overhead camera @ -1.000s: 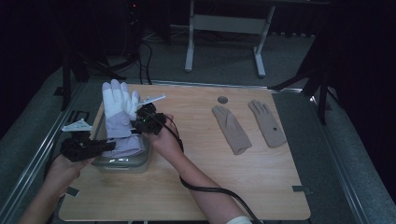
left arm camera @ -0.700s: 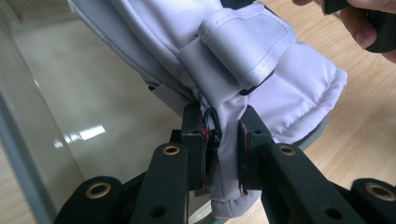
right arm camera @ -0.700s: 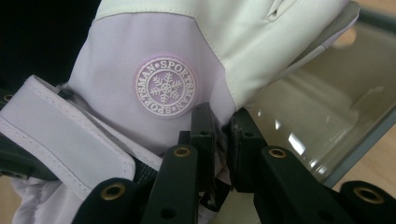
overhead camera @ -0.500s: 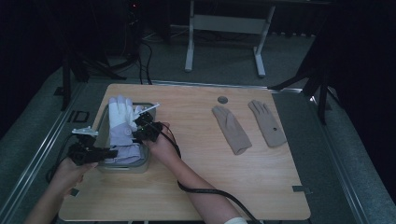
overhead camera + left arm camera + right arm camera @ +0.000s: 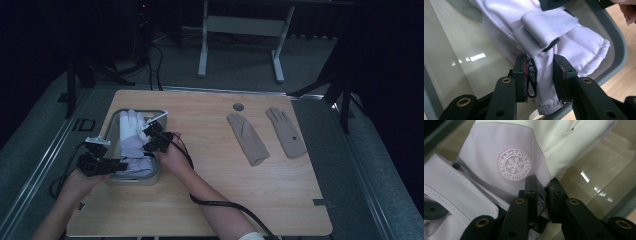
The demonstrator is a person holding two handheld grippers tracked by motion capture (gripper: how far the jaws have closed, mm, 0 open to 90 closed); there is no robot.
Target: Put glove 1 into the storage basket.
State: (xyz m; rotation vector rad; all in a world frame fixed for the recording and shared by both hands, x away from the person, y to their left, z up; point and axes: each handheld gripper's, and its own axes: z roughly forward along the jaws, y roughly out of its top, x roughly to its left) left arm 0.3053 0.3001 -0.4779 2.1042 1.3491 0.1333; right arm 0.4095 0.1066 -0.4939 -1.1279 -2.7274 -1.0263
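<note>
A white and pale lilac ski glove (image 5: 131, 141) lies in a clear grey-rimmed tray (image 5: 156, 172) at the table's left. My left gripper (image 5: 116, 164) is shut on the glove's cuff edge (image 5: 541, 82), near its strap. My right gripper (image 5: 150, 137) grips the glove's side fabric just below a round snowflake badge (image 5: 514, 164). Both hands are at the tray, the left at its near left corner, the right at its right rim.
Two beige knit gloves (image 5: 247, 138) (image 5: 285, 131) lie flat on the wooden table (image 5: 215, 200) right of centre, below a round hole (image 5: 238, 107). A black cable (image 5: 220, 204) trails from the right gripper across the table's near side.
The glove, held up above the table's back left a second ago, has come down and toward me into the tray, with both grippers still on it.
</note>
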